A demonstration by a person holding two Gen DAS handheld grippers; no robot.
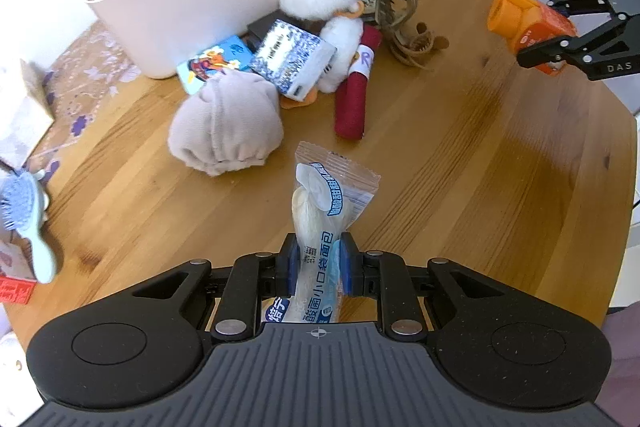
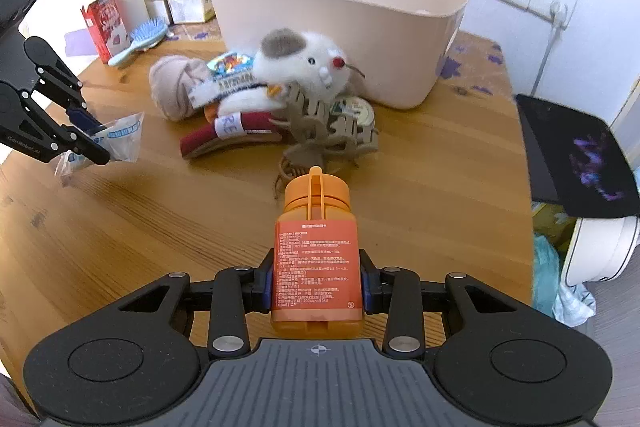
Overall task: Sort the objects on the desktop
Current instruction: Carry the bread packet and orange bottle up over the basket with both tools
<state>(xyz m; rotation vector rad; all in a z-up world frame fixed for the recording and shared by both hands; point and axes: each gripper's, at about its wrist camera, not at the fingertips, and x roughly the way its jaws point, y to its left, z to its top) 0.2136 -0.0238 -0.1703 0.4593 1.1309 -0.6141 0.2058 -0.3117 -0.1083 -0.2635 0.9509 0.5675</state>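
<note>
Your left gripper (image 1: 316,261) has its blue pads pinched tight on a wrapped bread snack (image 1: 320,211), the crinkled packet standing up out of the jaws and clear of the wooden table (image 1: 460,155). Your right gripper (image 2: 318,281) is clamped about the waist of an orange bottle (image 2: 316,247), cap pointing away from you, also lifted off the wood. So you have one item in each hand and neither is put away yet.

Ahead of both sits the beige storage bin (image 2: 344,39), with something pale just showing over its far rim; what else it holds you cannot tell from here. Most of the sorting looks to be still ahead: heaped against the bin's front wall are a white plush mouse (image 2: 304,67), a rolled beige cloth (image 1: 224,123), a red roll with a paper label (image 1: 354,95), a blue-and-white printed box (image 1: 292,61), a cartoon card pack (image 1: 212,63) and a wooden dinosaur model (image 2: 320,123). A blue hairbrush (image 2: 140,39) lies well apart at the table's edge.
</note>
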